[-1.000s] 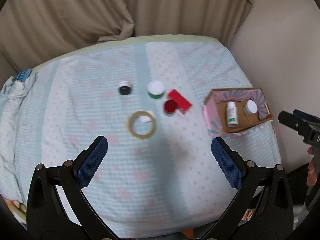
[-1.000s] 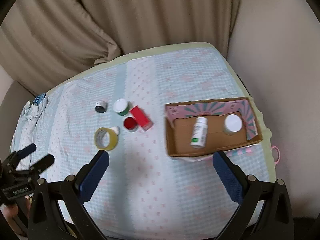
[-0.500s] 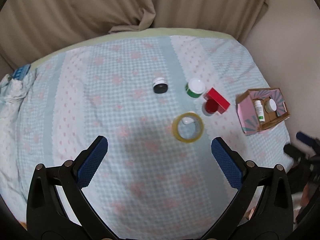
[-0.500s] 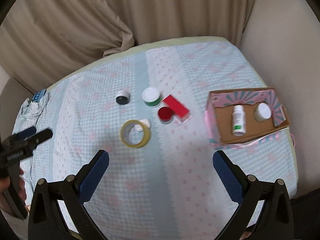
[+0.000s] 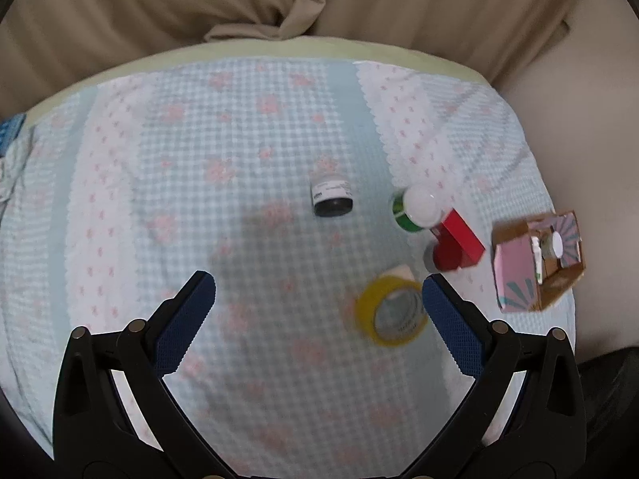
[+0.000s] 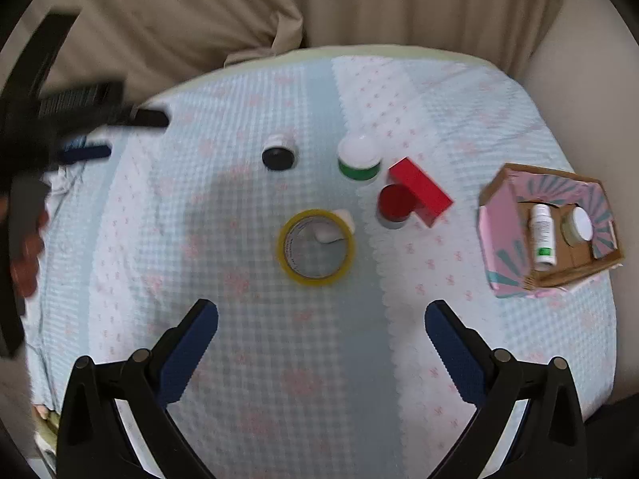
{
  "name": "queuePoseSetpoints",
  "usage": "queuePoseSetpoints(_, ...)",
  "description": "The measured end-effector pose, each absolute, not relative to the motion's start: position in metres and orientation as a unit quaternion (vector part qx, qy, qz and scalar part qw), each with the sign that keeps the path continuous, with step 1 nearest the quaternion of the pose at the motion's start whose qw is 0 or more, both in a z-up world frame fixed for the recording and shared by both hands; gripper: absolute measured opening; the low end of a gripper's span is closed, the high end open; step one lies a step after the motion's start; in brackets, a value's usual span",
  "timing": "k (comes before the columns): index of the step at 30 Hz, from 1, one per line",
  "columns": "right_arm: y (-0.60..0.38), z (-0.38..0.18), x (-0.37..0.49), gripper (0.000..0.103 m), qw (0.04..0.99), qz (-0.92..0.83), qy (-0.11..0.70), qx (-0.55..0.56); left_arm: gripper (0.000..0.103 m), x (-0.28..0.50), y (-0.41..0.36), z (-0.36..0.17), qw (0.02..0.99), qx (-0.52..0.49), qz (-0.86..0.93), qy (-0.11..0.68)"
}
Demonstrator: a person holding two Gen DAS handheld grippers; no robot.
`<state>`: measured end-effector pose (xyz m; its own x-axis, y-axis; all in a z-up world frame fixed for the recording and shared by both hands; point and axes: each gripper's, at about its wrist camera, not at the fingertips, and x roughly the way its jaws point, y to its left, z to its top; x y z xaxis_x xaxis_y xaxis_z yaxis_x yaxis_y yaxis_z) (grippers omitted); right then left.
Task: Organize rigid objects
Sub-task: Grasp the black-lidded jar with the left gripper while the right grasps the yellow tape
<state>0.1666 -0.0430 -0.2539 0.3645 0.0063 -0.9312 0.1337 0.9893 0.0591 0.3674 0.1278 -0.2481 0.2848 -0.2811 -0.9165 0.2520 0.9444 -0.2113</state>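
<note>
On the checked cloth lie a yellow tape roll [image 6: 316, 247], a black-capped jar [image 6: 278, 155], a green jar with white lid [image 6: 358, 157], a red block [image 6: 421, 191] and a red-capped jar [image 6: 394, 204]. A small white piece [image 6: 334, 228] rests at the tape roll. A cardboard box [image 6: 499, 215] at the right holds a white bottle [image 6: 543, 234] and a white-lidded jar [image 6: 577, 225]. My left gripper [image 5: 318, 321] is open, low over the cloth, with the black-capped jar [image 5: 332, 199] ahead and the tape roll [image 5: 393, 311] by its right finger. My right gripper [image 6: 321, 341] is open, empty, just short of the tape.
Beige curtains [image 6: 359, 4] hang behind the table. A beige wall [image 6: 579, 64] lies to the right. The left gripper shows blurred in the right wrist view [image 6: 120, 117]. Crumpled cloth [image 5: 12, 159] sits at the left edge.
My left gripper has moved left and closer to the cloth, toward the black-capped jar. My right gripper has shifted left toward the tape roll. Both stay open.
</note>
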Motion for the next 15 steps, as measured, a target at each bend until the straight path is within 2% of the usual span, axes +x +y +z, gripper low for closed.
queuePoseSetpoints(15,-0.037,-0.392,0.234,0.103,0.800,-0.088,0.585,0.099,0.103,0.466,0.059,-0.396,0.744,-0.018,-0.162,0.647)
